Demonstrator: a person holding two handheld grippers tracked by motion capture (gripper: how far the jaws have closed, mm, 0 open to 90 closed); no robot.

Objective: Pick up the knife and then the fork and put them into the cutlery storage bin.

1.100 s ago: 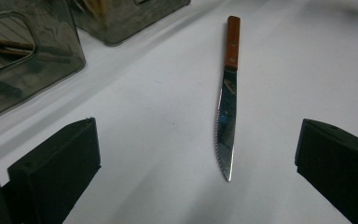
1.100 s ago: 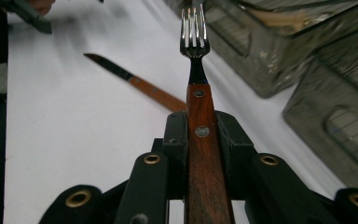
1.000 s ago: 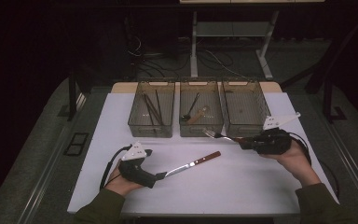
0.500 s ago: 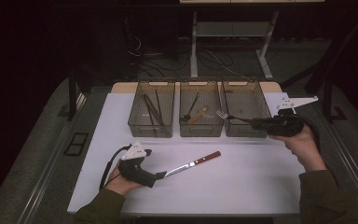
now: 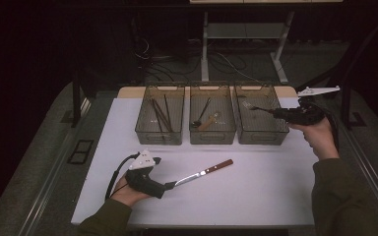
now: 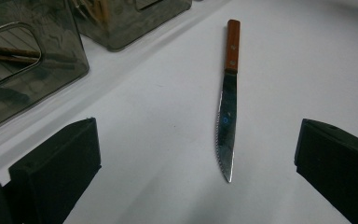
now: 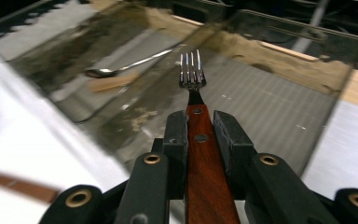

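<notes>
A wood-handled fork is clamped by its handle in my right gripper, tines pointing ahead over the right-hand clear bin. In the high view the right gripper hovers at that bin's right side, the fork reaching over it. A serrated knife with a wooden handle lies flat on the white table, blade tip toward my left gripper, whose jaws stand wide open on either side of the tip. From above, the left gripper rests near the front edge with the knife just ahead of it.
Three clear bins stand in a row at the back: the left bin holds dark chopsticks, the middle bin a spoon and a wooden piece. The white table ends near the front; dark floor and a stand's legs lie beyond.
My right gripper has carried the fork to the right and up, from in front of the bins to over the right bin. The left gripper and knife have stayed put.
</notes>
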